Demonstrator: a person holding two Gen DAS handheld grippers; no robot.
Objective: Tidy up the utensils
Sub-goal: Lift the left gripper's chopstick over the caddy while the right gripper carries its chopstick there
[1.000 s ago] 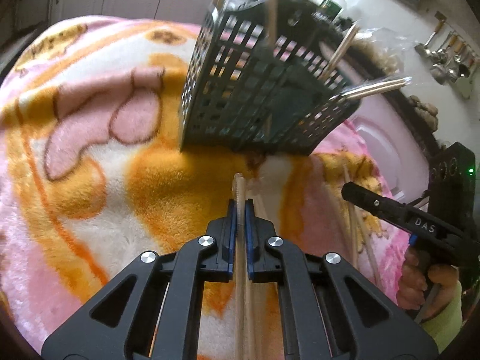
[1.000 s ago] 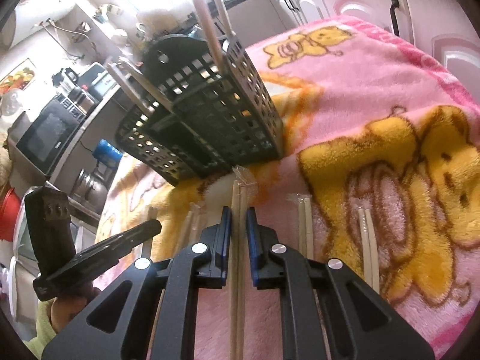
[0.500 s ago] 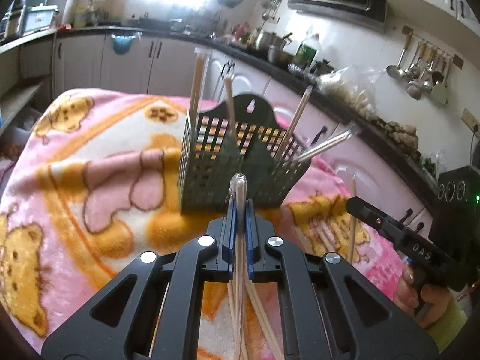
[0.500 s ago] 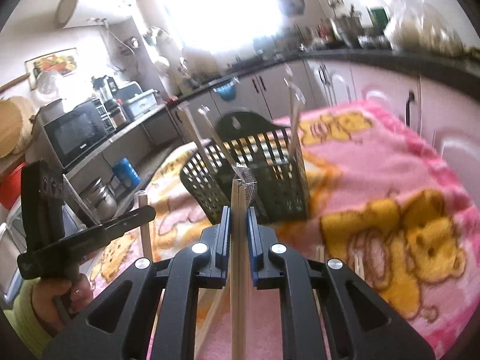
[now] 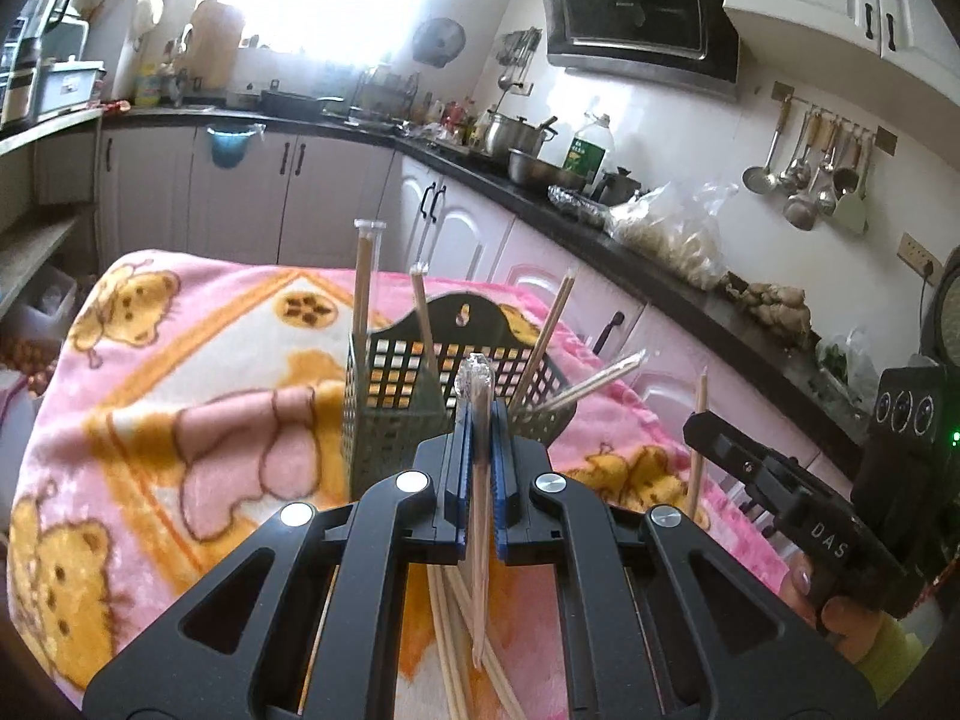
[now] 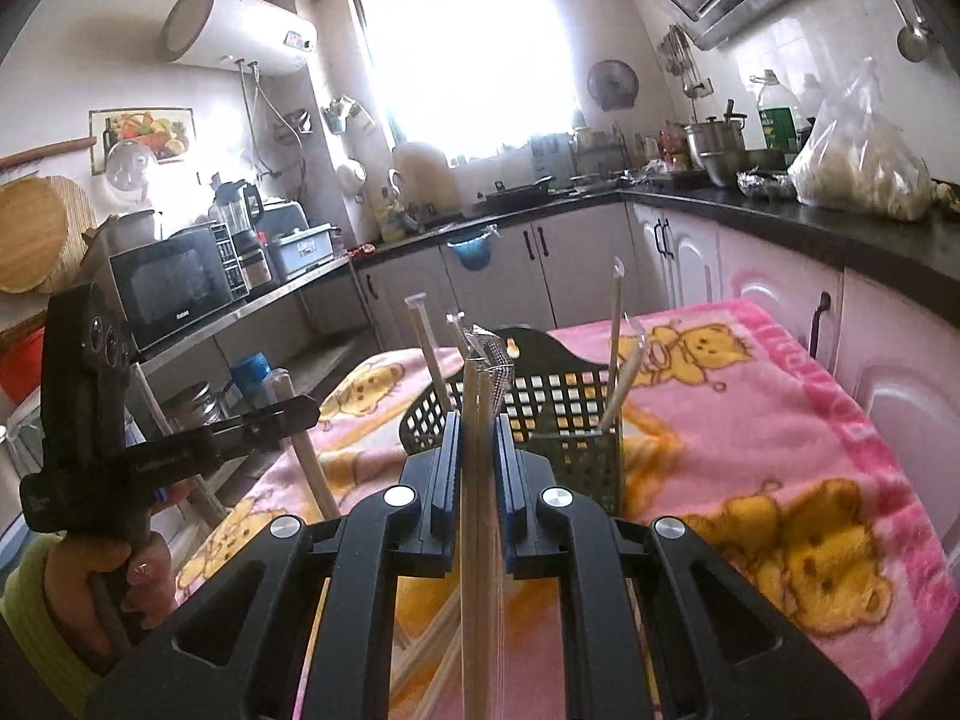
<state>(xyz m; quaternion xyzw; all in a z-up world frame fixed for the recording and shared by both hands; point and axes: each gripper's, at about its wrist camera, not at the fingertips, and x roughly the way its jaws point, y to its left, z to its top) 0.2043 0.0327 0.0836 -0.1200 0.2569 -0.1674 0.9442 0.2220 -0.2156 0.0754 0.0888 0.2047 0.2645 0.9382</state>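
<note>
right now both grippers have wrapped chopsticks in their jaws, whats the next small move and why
Probably carry the left gripper forward over the black basket and tip its wrapped chopsticks tip-down into it. Both pairs are clamped and lifted off the pink blanket, and the basket, already holding several pairs, stands just ahead.

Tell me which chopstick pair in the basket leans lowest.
The wrapped pair at the basket's right end; it tilts almost flat, the others stand steeper.

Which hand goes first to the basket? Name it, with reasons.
Left, probably. The left tool, shut on chopsticks, has the basket dead ahead. From the right tool, also holding chopsticks, the basket sits slightly to the right.
</note>
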